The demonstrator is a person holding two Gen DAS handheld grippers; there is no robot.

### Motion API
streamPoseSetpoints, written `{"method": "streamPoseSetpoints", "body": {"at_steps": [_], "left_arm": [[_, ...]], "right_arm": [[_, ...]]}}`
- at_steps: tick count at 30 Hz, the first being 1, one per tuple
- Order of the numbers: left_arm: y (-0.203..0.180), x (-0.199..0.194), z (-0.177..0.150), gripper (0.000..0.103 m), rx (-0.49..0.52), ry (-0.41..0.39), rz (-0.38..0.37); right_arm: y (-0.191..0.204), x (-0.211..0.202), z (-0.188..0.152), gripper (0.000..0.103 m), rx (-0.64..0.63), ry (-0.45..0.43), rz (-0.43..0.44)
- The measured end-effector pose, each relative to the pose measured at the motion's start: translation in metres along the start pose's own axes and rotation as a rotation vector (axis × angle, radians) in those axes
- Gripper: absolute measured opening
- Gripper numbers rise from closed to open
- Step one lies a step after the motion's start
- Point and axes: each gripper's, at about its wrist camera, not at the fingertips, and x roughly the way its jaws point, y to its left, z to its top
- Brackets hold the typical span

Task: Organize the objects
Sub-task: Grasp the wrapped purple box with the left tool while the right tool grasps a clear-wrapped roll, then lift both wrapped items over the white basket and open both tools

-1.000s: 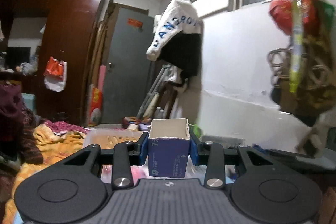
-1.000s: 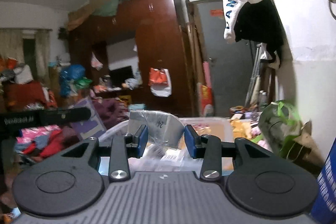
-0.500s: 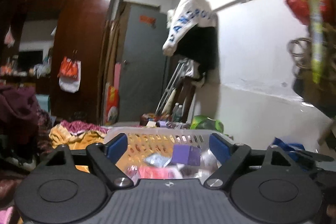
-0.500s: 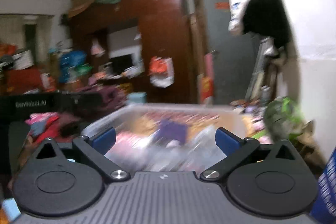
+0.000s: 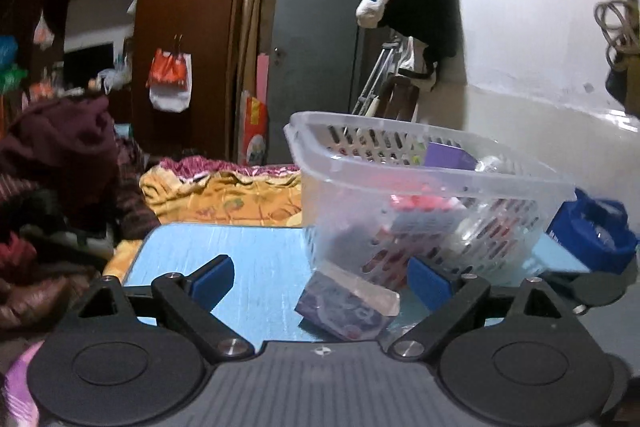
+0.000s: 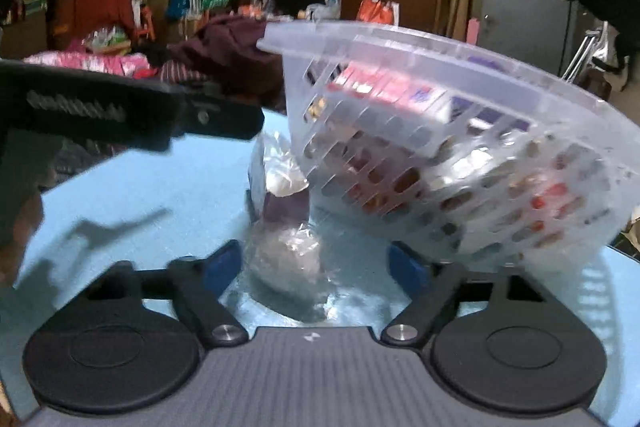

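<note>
My left gripper hangs low over the light blue table, jaws wide and still opening. A purple packet lies on the table between its fingers, untouched by either pad. The clear slotted basket stands just beyond, full of packets. In the right wrist view my right gripper is closing around a crumpled clear plastic bag with something purple inside. Its pads do not press the bag. The basket rises close at the right, and the left gripper's black body crosses the upper left.
A blue bag sits right of the basket. Piled clothes and an orange blanket lie beyond the table's far left edge. Behind stand a wardrobe and a grey door.
The left gripper let go of a blue and white carton and the right let go of a clear packet above the basket. Both then dropped to table level beside it.
</note>
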Motion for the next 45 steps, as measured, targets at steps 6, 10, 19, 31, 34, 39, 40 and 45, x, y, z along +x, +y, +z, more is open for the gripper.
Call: {"method": "streamPoseSetpoints", "body": {"at_steps": [6, 10, 19, 31, 34, 39, 40, 45], "left_arm": [[-0.013, 0.009, -0.011, 0.095, 0.036, 0.040, -0.025], [-0.031, 0.027, -0.016, 0.095, 0.088, 0.089, -0.001], [-0.044, 0.052, -0.019, 0.068, 0.092, 0.165, 0.071], [-0.063, -0.028, -0.040, 0.067, 0.153, -0.154, -0.042], [-0.064, -0.031, -0.042, 0.067, 0.159, -0.187, -0.046], [-0.056, -0.027, -0.038, 0.067, 0.107, -0.174, -0.052], [-0.055, -0.025, -0.038, 0.067, 0.101, -0.170, -0.051], [-0.057, -0.023, -0.038, 0.067, 0.112, -0.172, -0.047]], "right_arm": [[-0.019, -0.025, -0.009, 0.049, 0.030, -0.023, 0.022], [-0.052, -0.057, -0.031, 0.049, 0.128, -0.073, -0.004], [-0.092, -0.097, -0.067, 0.050, 0.206, -0.136, -0.085], [-0.094, -0.101, -0.063, 0.050, 0.204, -0.225, -0.183], [-0.096, -0.101, -0.064, 0.050, 0.216, -0.240, -0.182], [-0.100, -0.105, -0.066, 0.050, 0.230, -0.262, -0.170], [-0.099, -0.105, -0.066, 0.050, 0.228, -0.263, -0.169], [-0.100, -0.106, -0.066, 0.050, 0.227, -0.272, -0.167]]}}
